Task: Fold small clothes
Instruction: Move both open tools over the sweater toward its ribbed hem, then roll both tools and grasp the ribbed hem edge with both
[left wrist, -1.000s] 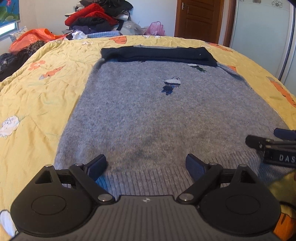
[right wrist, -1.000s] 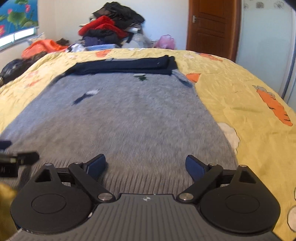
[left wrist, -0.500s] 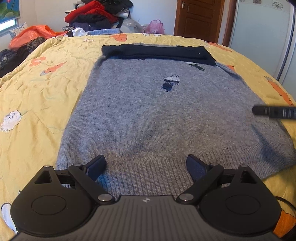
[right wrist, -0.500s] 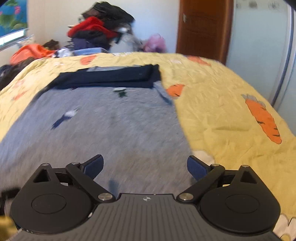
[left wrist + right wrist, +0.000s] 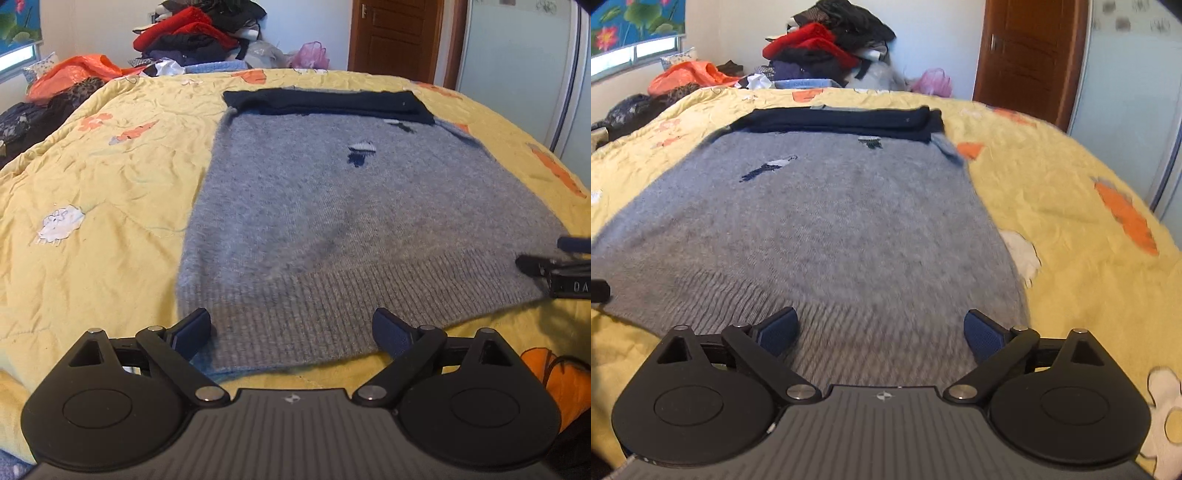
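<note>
A grey knit sweater lies flat on the yellow bedspread, its ribbed hem nearest me and dark navy sleeves folded across its far end. My left gripper is open, hovering just over the hem's left corner with nothing between its fingers. My right gripper is open over the hem's right part, also holding nothing. The right gripper's tip shows at the right edge of the left wrist view, by the hem's right corner.
The yellow bedspread with carrot and sheep prints surrounds the sweater. A pile of red and dark clothes and an orange bag sit at the bed's far end. A brown door and a pale wardrobe stand beyond.
Both grippers have drawn back toward the near hem and stayed open. The right gripper dropped from above the sweater's right side to its hem corner. The sweater has not moved.
</note>
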A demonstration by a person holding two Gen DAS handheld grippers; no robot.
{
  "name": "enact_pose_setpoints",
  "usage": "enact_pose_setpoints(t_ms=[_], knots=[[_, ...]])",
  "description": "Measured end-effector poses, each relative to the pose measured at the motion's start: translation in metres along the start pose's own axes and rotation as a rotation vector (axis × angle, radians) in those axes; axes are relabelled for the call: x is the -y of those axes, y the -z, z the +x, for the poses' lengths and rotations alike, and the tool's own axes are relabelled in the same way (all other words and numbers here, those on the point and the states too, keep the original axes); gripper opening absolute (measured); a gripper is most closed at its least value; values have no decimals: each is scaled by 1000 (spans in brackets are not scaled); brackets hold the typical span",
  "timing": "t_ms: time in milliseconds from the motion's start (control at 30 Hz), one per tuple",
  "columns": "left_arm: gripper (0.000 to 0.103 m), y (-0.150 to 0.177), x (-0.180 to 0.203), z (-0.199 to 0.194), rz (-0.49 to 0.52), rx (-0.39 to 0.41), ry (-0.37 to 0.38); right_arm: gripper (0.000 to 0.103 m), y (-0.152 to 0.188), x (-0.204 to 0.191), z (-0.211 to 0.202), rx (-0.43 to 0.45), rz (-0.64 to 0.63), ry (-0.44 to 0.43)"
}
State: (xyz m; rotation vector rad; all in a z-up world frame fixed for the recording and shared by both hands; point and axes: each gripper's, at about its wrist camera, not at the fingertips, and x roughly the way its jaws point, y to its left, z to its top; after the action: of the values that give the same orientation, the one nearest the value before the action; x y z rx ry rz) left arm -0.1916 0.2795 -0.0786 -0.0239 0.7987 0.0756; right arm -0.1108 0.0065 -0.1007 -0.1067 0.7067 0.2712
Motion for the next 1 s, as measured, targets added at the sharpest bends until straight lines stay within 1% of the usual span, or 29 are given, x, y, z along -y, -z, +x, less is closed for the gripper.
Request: enact_pose_setpoints(t_ms=[67,133,233,300,400,467,567,600,667,733,800,867,933,1000], knots=[[95,-4,-12,-7,-31,-4,-5,94,-1,13,-16,24,38,-18],[95,-8,-27,-9,-79,-28,0,96,-2,31,-30,38,86,-37],[95,-8,-55,-4,-184,-65,25,98,-4,68,-37,-5,186,-81],[95,-9,-72,1,-268,-95,78,97,-2,93,-35,-42,288,-140],[95,-11,-93,4,-405,-117,204,97,1,125,-24,-132,456,-268],[95,-12,-105,10,-506,-146,344,96,5,137,-15,-169,542,-347],[95,-8,-115,26,-630,-221,551,97,6,147,-8,-182,597,-439],[95,-5,-117,31,-669,-238,592,97,5,150,-5,-202,612,-475],[95,1,-123,36,-724,-234,653,97,5,155,3,-255,667,-557],[95,6,-128,43,-780,-254,721,96,3,156,8,-300,697,-612],[95,9,-134,47,-820,-256,761,96,2,155,10,-318,700,-638],[95,8,-139,50,-839,-264,783,96,1,155,12,-324,702,-650],[95,6,-142,52,-856,-263,787,96,-1,157,15,-327,716,-662],[95,2,-146,53,-854,-265,765,96,-3,158,18,-326,714,-671]])
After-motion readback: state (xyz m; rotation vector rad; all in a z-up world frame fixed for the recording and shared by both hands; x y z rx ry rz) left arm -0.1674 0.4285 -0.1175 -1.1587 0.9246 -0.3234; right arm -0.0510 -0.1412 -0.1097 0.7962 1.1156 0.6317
